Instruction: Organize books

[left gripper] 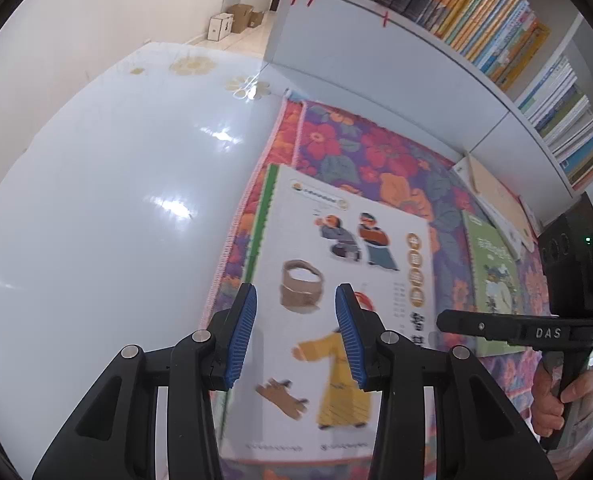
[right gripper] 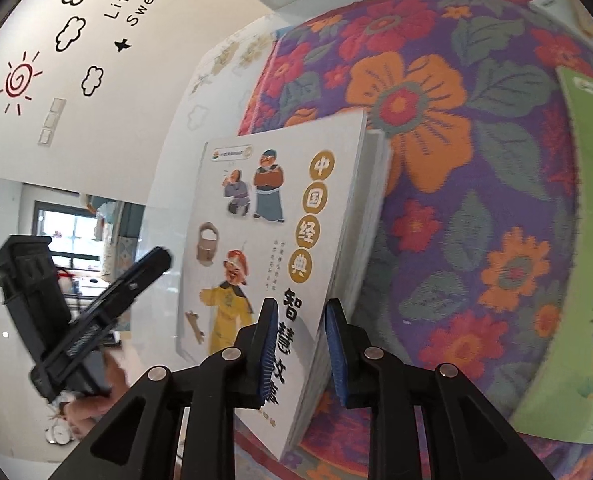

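A white picture book [right gripper: 272,216] with cartoon figures and a green spine stands tilted up off the floral cloth [right gripper: 456,200]. My right gripper [right gripper: 301,344] straddles its open-page edge near the lower corner, with one blue pad on the cover and the other behind the pages, so it is shut on the book. In the left wrist view the same book [left gripper: 336,280] faces the camera. My left gripper [left gripper: 296,332] hovers in front of its cover near the spine, open, with nothing between its pads. A green book [left gripper: 492,272] lies flat on the cloth to the right.
A white bookshelf [left gripper: 376,48] packed with upright books [left gripper: 476,12] runs along the back right. More flat books [left gripper: 492,196] lie at its foot. A glossy white table [left gripper: 116,200] spreads out to the left. A person's hand [left gripper: 548,400] holds the right gripper's handle.
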The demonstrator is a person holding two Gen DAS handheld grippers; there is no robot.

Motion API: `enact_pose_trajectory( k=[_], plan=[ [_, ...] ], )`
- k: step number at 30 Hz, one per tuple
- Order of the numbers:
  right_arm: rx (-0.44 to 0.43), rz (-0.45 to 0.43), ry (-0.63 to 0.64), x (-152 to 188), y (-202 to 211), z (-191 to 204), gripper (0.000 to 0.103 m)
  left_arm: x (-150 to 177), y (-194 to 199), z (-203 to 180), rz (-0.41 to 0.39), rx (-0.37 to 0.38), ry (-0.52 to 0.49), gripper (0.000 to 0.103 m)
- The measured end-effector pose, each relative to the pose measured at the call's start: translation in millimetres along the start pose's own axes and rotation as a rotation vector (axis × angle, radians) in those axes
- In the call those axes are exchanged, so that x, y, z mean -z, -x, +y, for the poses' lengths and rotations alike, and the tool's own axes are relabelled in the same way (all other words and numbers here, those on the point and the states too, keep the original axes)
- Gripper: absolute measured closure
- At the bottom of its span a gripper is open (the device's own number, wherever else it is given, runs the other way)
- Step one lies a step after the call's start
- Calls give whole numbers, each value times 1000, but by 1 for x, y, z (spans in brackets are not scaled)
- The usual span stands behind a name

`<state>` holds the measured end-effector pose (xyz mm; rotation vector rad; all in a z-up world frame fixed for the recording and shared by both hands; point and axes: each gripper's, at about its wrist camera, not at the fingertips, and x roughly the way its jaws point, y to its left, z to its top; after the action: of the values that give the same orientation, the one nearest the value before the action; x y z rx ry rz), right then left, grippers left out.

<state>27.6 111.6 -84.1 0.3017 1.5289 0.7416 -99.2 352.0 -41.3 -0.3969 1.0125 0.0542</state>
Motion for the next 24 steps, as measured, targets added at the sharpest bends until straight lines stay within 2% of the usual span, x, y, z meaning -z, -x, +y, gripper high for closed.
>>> enact_pose_trajectory(
  k=[3, 8, 11, 14, 16, 19, 21, 24],
  plan=[
    [-14, -24, -25, 6, 19, -9, 80, 4, 14, -15, -18, -6, -17, 65],
    [6, -90, -26, 23, 72, -20, 80, 8, 48, -57, -41, 38, -46, 65],
    [-33, -134, -54, 46, 129, -27, 80, 10, 75, -104, -65, 35, -115, 65],
    [-80, -215, -41, 74, 198, -33, 80, 11, 103, -171, -93, 96, -200, 65],
    [-41, -296, -25, 93, 257, -43, 80, 9, 114, -220, -112, 111, -263, 64],
    [41, -429, -66, 115, 342, -74, 80, 1, 122, -301, -113, 124, -354, 64],
    [140, -459, -85, 120, 394, -99, 80, -4, 125, -368, -104, 138, -427, 64],
    [270, -493, -96, 117, 445, -135, 80, -7, 121, -451, -168, 216, -491, 59]
  ],
)
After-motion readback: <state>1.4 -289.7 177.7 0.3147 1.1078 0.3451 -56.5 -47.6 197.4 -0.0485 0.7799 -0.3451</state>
